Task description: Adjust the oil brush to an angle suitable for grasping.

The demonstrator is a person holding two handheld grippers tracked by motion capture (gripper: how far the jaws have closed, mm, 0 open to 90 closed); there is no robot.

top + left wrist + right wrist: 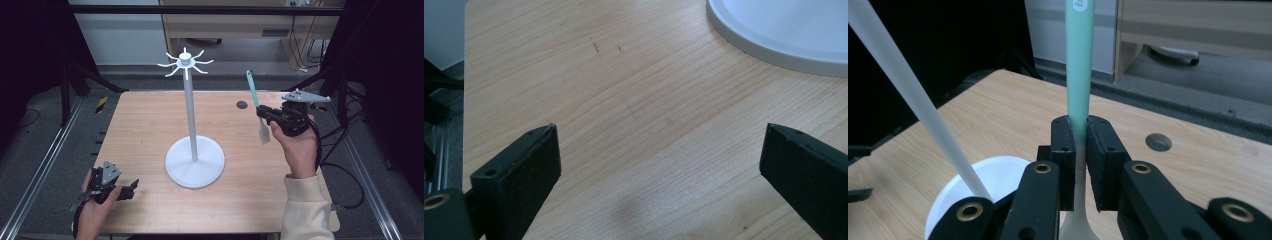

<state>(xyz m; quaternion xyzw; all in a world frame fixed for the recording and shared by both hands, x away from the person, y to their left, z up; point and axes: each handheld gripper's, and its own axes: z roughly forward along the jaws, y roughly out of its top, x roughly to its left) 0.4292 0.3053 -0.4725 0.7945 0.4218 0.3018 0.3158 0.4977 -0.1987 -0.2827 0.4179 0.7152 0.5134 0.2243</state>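
Right gripper (264, 114): clenched on the spatula (256, 106) at its neck, well above the tabletop (150, 130).
Spatula axis: near upright, teal handle up, pale blade down.
Way to go: the hook stand (190, 115) lies to my left; its hooks (185, 63) sit about level with the handle tip.
Nearer hand: the right.
Left gripper (659, 165): spread wide, empty, low by the stand's base.
Hard to tell: whether the handle end has a hanging hole.

From above the near edge we look forward and down over the whole wooden worktop (150, 125), with the white hook stand (194, 150) at its centre. Riding the left tool (659, 165), we skim close over the boards toward the stand's base. Riding the right tool (1080, 150), we face level across the worktop, its pole slanting past at left. All three views share that stand.
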